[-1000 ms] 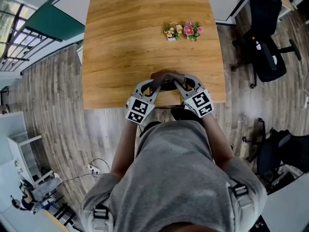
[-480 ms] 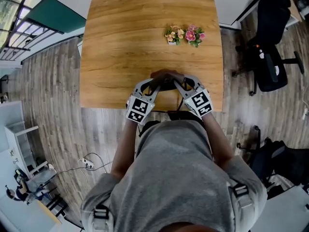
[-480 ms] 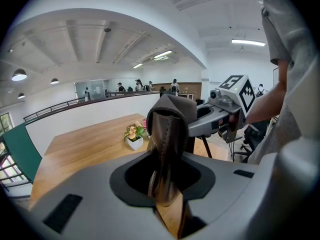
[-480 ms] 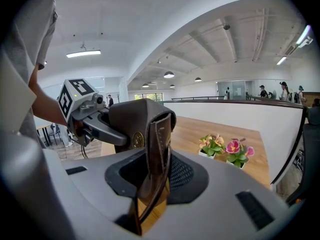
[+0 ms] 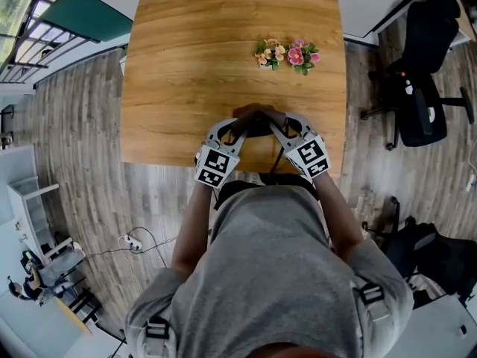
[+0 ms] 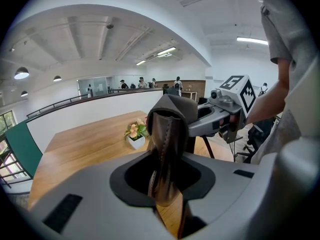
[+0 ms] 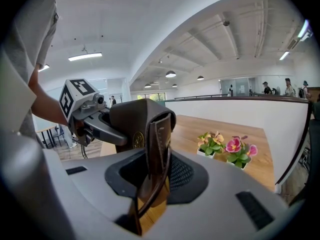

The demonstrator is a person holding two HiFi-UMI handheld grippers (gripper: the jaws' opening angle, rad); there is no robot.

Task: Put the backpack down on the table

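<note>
The dark brown backpack (image 5: 257, 119) hangs at the near edge of the table (image 5: 186, 58), and whether it touches the wood cannot be told. The left gripper (image 5: 238, 131) and the right gripper (image 5: 274, 131) each have their jaws clamped on 1 of its leather straps (image 6: 164, 144). 2 flower pots (image 5: 287, 53) stand farther across the table.

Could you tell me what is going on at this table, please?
A person in a grey shirt holds a brown leather backpack by the straps at its top. One strap is clamped in the left tongs and one in the right tongs. The two tongs meet over the near edge of the wooden table, and two small flower pots stand farther back. Most of the bag is hidden, so whether it already rests on the table cannot be told.
</note>
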